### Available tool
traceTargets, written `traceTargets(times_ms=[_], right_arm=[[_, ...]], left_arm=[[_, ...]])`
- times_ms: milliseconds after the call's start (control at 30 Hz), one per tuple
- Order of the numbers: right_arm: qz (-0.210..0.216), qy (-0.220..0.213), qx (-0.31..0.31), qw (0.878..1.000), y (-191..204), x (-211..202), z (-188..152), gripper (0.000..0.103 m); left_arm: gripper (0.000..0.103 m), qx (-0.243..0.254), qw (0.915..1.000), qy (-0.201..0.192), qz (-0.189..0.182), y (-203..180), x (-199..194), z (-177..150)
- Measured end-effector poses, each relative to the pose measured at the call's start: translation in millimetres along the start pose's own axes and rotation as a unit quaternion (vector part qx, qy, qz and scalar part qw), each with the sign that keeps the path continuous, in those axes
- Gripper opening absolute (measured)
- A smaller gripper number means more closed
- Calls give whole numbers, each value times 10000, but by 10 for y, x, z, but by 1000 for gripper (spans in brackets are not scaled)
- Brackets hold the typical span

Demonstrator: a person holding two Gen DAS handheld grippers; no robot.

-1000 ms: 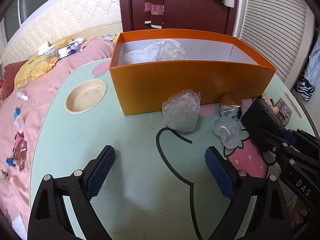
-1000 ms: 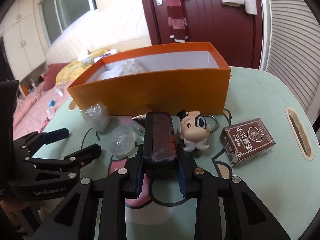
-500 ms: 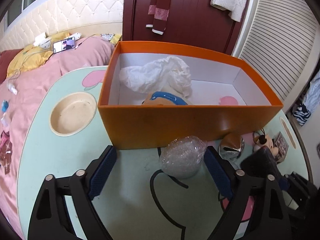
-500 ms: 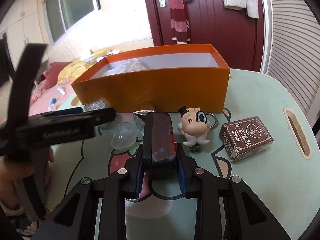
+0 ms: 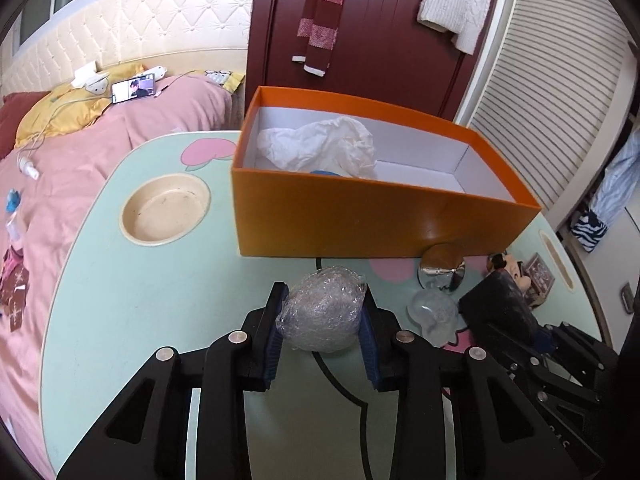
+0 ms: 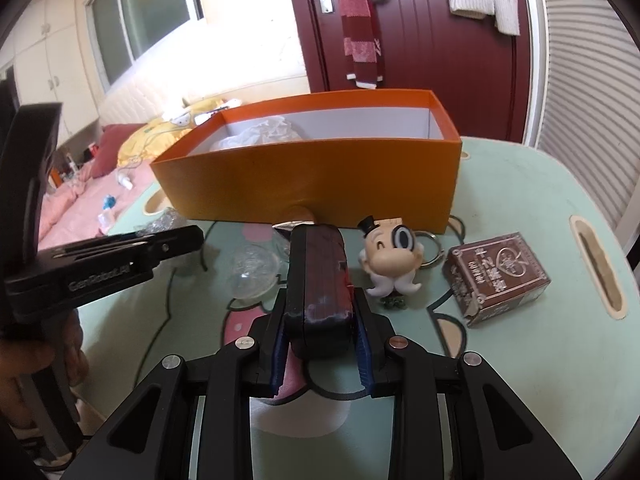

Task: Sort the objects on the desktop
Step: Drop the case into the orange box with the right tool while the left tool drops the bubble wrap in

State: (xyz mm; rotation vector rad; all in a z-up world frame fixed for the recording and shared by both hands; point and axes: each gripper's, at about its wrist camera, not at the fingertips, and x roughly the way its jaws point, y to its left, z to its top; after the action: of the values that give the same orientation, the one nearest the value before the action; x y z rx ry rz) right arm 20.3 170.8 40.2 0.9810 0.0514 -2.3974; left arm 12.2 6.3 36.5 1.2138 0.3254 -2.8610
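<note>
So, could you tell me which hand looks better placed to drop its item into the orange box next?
Probably the left. Its jaws have just been closing on the bubble-wrap ball, right before the orange box. The right gripper grips the dark case, low on the table, further back.

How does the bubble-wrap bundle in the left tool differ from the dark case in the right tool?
Look: the bubble-wrap bundle is clear, crinkled and rounded; the dark case is opaque, smooth and box-like.
Pose: the bundle sits as a lump between the pads; the case lies lengthwise, reaching out past the fingertips toward the orange box.
Grip: the left tool has just been closing onto the bundle; the right tool is clamped.
Shared: both are gripped.
</note>
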Motion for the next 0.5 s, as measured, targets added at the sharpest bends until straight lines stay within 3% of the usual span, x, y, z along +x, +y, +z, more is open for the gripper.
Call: traceTargets(times_ms=[500], right_arm=[[250,-480,-109,9985,108,-212,242,27]], left_arm=[[35,189,9983,-529,-122,-82,-276,343]])
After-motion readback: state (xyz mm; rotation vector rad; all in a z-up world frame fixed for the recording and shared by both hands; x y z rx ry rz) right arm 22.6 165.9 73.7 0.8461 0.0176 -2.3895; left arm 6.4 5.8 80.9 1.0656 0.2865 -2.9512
